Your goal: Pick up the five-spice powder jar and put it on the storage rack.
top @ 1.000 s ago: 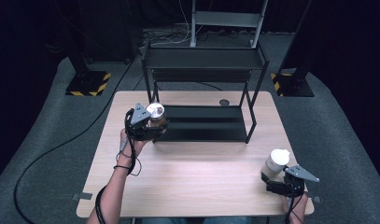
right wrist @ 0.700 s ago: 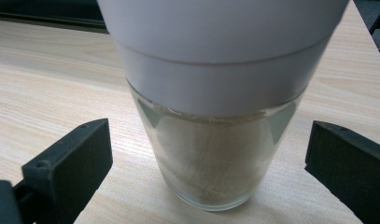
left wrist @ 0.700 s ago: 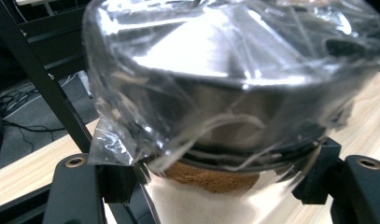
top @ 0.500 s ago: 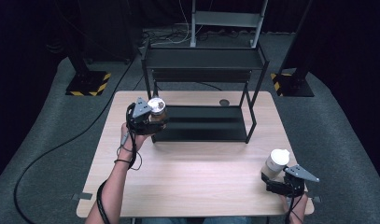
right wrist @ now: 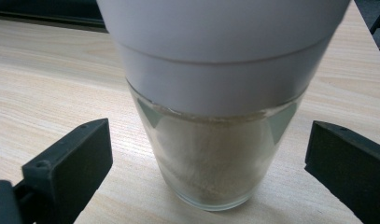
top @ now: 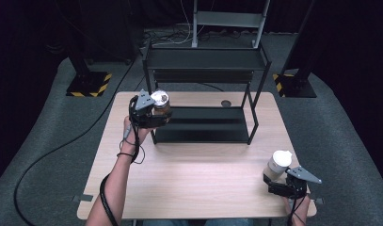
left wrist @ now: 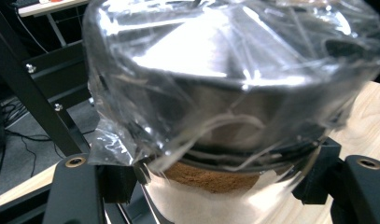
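A jar of brown powder (top: 161, 104) with a shiny plastic-wrapped lid (left wrist: 234, 65) is held in the air by my left gripper (top: 151, 114), which is shut on it at the left post of the black rack (top: 203, 125). Both jaws press the jar's sides in the left gripper view. A glass jar of pale powder (top: 278, 165) with a white lid (right wrist: 215, 51) stands on the table near the right front corner. My right gripper (top: 285, 181) is open around it, its jaws wide apart on both sides without touching.
The black two-tier rack stands at the back middle of the wooden table (top: 194, 179). A small dark round hole (top: 225, 103) sits in the tabletop behind the rack. Black stands with striped bases (top: 88, 84) stand on the floor beyond.
My left gripper has carried the brown-powder jar up and to the right, closer to the rack's left post. The right gripper and its jar have stayed put.
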Motion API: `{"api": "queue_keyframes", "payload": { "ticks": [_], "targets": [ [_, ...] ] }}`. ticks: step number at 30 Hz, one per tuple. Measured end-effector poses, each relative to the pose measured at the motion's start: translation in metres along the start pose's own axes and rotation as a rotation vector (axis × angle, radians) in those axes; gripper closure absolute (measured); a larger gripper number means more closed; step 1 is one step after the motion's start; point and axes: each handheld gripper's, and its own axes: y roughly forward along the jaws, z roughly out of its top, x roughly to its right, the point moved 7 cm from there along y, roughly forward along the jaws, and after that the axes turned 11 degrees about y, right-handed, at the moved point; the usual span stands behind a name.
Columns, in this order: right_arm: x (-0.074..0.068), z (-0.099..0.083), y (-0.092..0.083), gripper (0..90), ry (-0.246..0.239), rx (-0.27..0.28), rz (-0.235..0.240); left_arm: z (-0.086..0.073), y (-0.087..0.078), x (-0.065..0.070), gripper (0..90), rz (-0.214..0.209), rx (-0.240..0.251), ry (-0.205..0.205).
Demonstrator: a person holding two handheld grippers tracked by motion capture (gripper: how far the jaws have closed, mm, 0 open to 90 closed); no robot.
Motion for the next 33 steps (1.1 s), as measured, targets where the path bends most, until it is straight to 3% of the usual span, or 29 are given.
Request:
{"api": "queue_keyframes", "payload": {
  "ticks": [33],
  "targets": [
    [0.0, 0.0, 0.0, 0.0, -0.003, -0.004, -0.002, 0.036, 0.006, -0.028, 30.5, 0.004, 0.022, 0.037]
  ]
}}
